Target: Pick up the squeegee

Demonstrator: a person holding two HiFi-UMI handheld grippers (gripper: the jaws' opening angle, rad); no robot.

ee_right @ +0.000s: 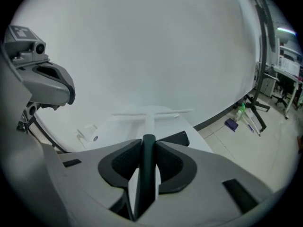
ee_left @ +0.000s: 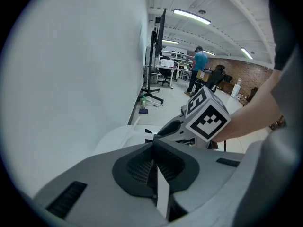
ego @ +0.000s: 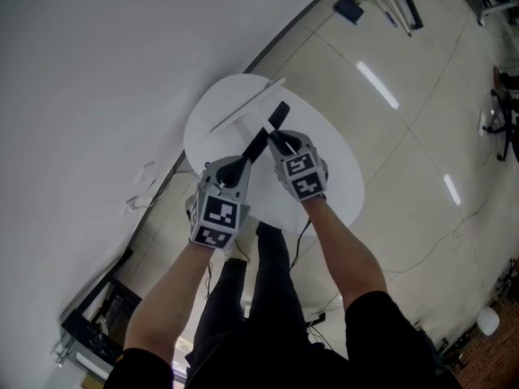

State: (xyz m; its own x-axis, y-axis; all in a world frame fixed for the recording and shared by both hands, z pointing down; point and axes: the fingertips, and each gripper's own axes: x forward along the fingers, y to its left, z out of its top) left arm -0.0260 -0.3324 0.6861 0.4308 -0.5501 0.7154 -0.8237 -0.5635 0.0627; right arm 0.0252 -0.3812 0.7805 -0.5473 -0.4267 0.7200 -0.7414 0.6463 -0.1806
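The squeegee has a long white blade lying on the round white table close to the wall. A white shaft runs from the blade back to a dark handle. My right gripper is shut on that handle, with the pads tight against both sides; from above it sits over the table's middle. My left gripper is just left of it, jaws together with nothing seen between them. A short black piece lies on the table right of the shaft.
The table stands against a white wall. A green bottle and a dark stand's legs are on the floor further along the wall. A black rack is at lower left. Two people stand far off in the room.
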